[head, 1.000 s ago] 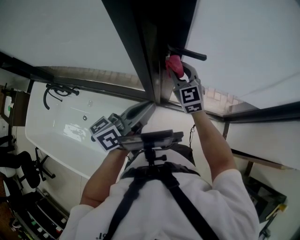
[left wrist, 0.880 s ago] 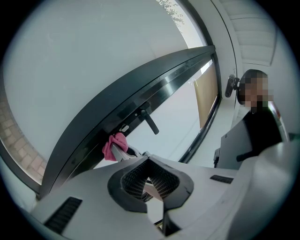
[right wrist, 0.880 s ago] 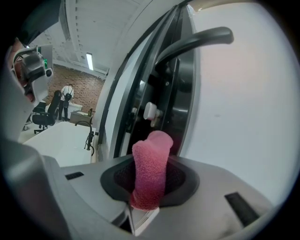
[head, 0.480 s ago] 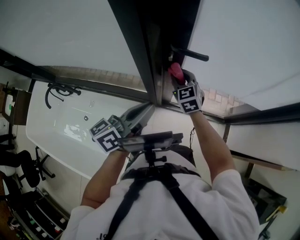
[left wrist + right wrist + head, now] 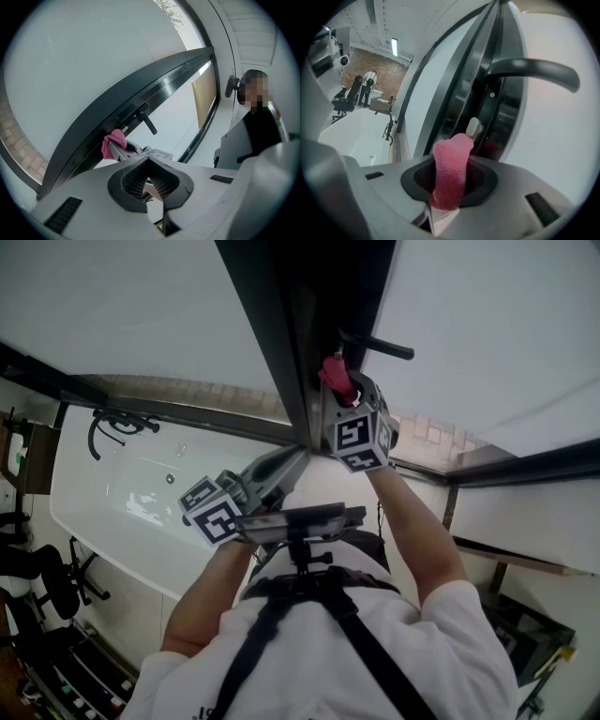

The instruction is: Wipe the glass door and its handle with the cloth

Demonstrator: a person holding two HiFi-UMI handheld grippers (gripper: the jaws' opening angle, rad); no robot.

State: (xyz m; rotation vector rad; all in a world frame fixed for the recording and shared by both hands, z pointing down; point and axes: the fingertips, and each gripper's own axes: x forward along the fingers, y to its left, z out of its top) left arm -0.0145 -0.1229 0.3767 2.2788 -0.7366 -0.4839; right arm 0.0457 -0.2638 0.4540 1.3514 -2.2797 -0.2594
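Note:
The pink cloth is pinched in my right gripper, which is raised against the dark door frame just below and left of the black lever handle. In the right gripper view the cloth stands up from the shut jaws, its tip close to a small pale latch, and the handle arches above. The frosted glass pane lies to the right. My left gripper hangs lower, shut with nothing in it, pointing at the frame. From its view the cloth and handle show ahead.
A white bathtub with a black faucet lies to the left beyond the glass wall. Black office chairs stand at the far left. A person stands at the right in the left gripper view.
My right gripper has carried the cloth up and to the left, from beside the handle's base onto the door frame, and its marker cube has turned. The left gripper has stayed put.

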